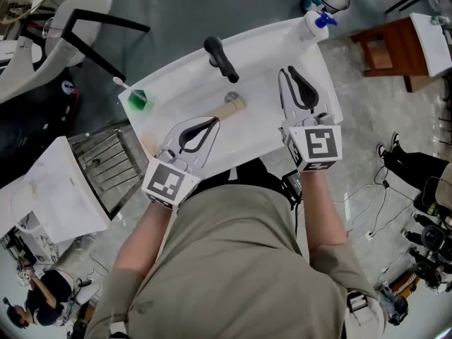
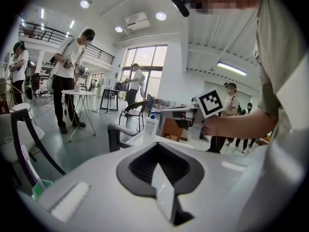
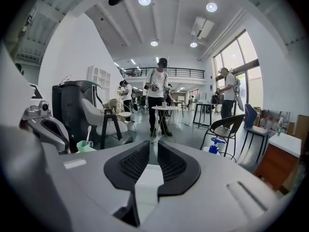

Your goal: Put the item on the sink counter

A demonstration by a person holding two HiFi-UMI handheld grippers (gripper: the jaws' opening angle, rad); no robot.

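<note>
light: bright, ceiling lamps (image 3: 145, 0), windows (image 3: 236, 57) | edges: fisheye-warped, dark | focus: sharp

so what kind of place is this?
Likely an open lab hall, not a bathroom: white sink counter standing free on grey polished floor, loose cables nearby, people standing by a round white table.
</note>
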